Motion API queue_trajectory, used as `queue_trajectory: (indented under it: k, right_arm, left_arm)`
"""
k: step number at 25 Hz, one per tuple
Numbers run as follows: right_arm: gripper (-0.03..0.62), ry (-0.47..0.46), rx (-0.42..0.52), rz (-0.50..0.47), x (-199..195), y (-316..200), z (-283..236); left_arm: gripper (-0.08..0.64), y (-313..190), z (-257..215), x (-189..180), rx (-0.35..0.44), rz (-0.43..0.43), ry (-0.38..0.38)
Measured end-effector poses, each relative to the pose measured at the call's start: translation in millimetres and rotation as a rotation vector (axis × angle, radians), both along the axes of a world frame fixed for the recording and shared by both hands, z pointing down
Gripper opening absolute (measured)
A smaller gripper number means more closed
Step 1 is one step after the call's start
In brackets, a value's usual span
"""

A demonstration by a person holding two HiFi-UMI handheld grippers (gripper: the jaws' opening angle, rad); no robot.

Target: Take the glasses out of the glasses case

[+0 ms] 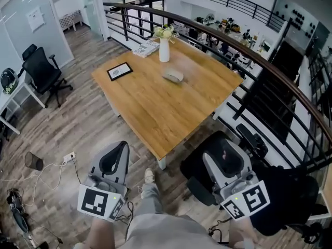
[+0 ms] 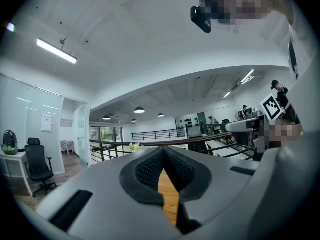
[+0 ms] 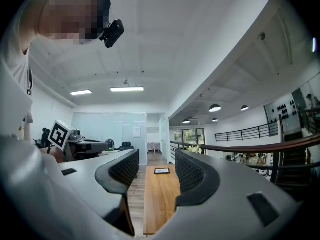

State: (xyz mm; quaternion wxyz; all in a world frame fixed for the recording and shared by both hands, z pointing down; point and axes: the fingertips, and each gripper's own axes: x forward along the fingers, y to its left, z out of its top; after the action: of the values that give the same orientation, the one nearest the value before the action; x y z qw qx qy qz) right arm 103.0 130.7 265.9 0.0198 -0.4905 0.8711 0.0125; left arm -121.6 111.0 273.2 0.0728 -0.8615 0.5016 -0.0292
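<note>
Glasses case (image 1: 173,75) sat looking shut on the counter (image 1: 155,113), no glasses out in sight. Left gripper (image 2: 162,156) fingers were pinched together, empty; right gripper (image 3: 156,171) fingers were spread, empty, both well back.

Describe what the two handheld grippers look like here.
The left gripper and right gripper both have smooth light-grey shells, with black textured pads lining the jaws. Each carries a white cube printed with black square markers and has a small green light beside it. A thin black cable trails from the left one.
</note>
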Motion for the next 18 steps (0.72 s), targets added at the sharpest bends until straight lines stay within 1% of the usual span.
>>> queue_trajectory:
  k: [5, 8, 11, 15, 18]
  right_arm:
    - [0.249, 0.009, -0.056, 0.035, -30.9, -107.4, 7.6]
    - [0.247, 0.018, -0.089, 0.055, -48.8, -177.9, 0.1]
    - [0.245, 0.021, -0.096, 0.077, -65.2, -238.2, -9.8]
    - [0.242, 0.023, -0.101, 0.109, -83.4, -286.6, -10.4]
    - [0.241, 0.015, -0.120, 0.118, -89.3, -311.4, -5.1]
  left_arm:
    - [0.015, -115.4, 4.8, -25.7, -0.035, 0.042, -0.005]
    - [0.015, -190.0, -6.1, -41.4, -0.060, 0.069, 0.004]
    - [0.015, -254.9, -16.9, -56.0, -0.066, 0.097, 0.003]
    - [0.015, -312.1, -18.1, -70.5, -0.061, 0.141, 0.001]
    - [0.015, -340.7, -15.4, -77.2, -0.060, 0.145, 0.003]
